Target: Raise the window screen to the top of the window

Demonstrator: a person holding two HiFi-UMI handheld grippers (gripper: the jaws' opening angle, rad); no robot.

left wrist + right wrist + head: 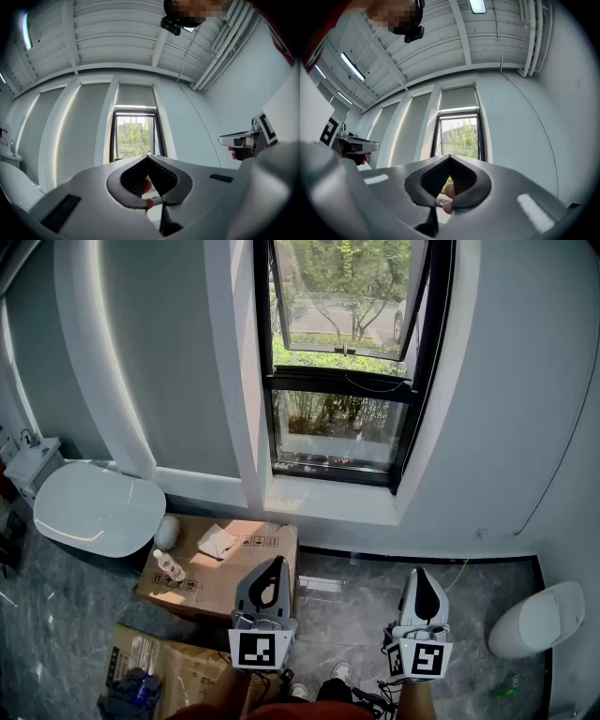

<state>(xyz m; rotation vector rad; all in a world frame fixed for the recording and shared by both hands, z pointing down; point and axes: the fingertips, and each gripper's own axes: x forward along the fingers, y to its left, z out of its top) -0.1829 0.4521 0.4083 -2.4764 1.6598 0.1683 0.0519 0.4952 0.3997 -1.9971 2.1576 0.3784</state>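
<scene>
A tall window point(345, 362) with a black frame stands in the grey wall ahead; its upper sash is tilted open and the lower pane point(342, 427) looks duller. It also shows in the left gripper view, window point(135, 136), and in the right gripper view, window point(459, 136), under a pale panel point(136, 96). I cannot make out the screen's edge. My left gripper point(277, 562) and right gripper point(419, 571) are held low, well short of the sill. Both are shut with nothing between the jaws: left gripper point(148, 156), right gripper point(450, 156).
A white toilet point(94, 507) is at the left, with a cardboard box point(220, 563) carrying a bottle point(169, 565) below the sill point(328, 498). A second box point(178, 667) lies nearer. A white fixture point(539, 620) stands at the right on the dark floor.
</scene>
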